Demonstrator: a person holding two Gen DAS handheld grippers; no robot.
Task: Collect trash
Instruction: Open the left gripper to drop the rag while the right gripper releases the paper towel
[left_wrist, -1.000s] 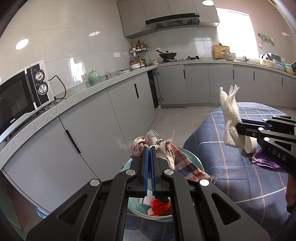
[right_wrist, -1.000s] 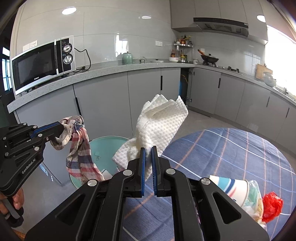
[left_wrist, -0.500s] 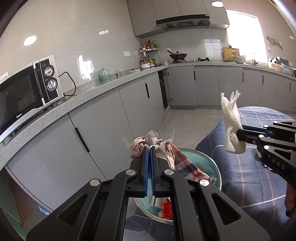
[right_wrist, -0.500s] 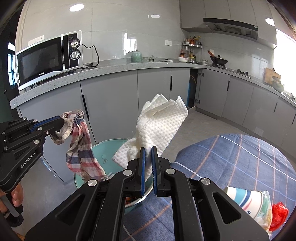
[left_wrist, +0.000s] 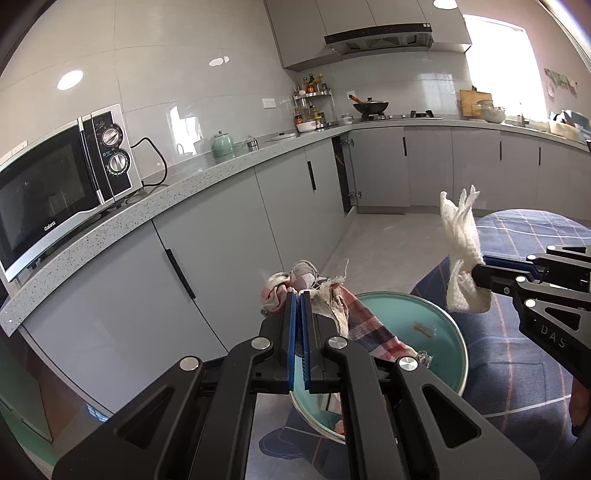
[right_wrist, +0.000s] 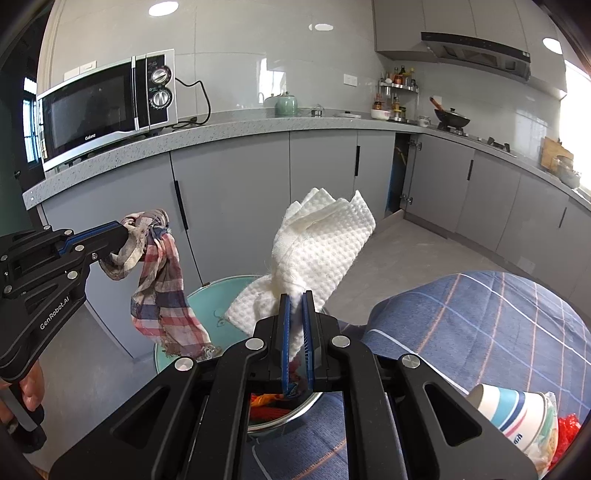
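Count: two hand-held grippers, two pieces of cloth-like trash in grip, one bin, one paper cup, one red wrapper.

The left hand-held gripper (left_wrist: 300, 295) has its blue pads pressed together on one checked rag (right_wrist: 162, 284), red, blue and white, frayed at the edges. The rag is bunched at the fingertips and hangs down from them; its lower end dangles over the near left rim of the bin. In the right wrist view this gripper enters from the left, tilted slightly downward, with part of a hand (right_wrist: 27, 384) on its handle at the lower left corner.

The right hand-held gripper (right_wrist: 296, 295) pinches one white waffle-textured paper towel (right_wrist: 321, 243). The towel fans upward and outward above the fingertips, with a smaller fold dropping below them. In the left wrist view this gripper comes in from the right, roughly level, and the towel is held clear of the bin, above its right rim.

One round teal bin (left_wrist: 447, 332) with a metal rim stands below and between the two grippers, at the edge of a blue checked tabletop (right_wrist: 480, 317). Red and orange scraps lie inside it, partly hidden by the gripper bodies.

On the tabletop, at the lower right of the right wrist view, lie one striped paper cup (right_wrist: 506, 410) on its side and, just beside it, one red wrapper (right_wrist: 567, 432).
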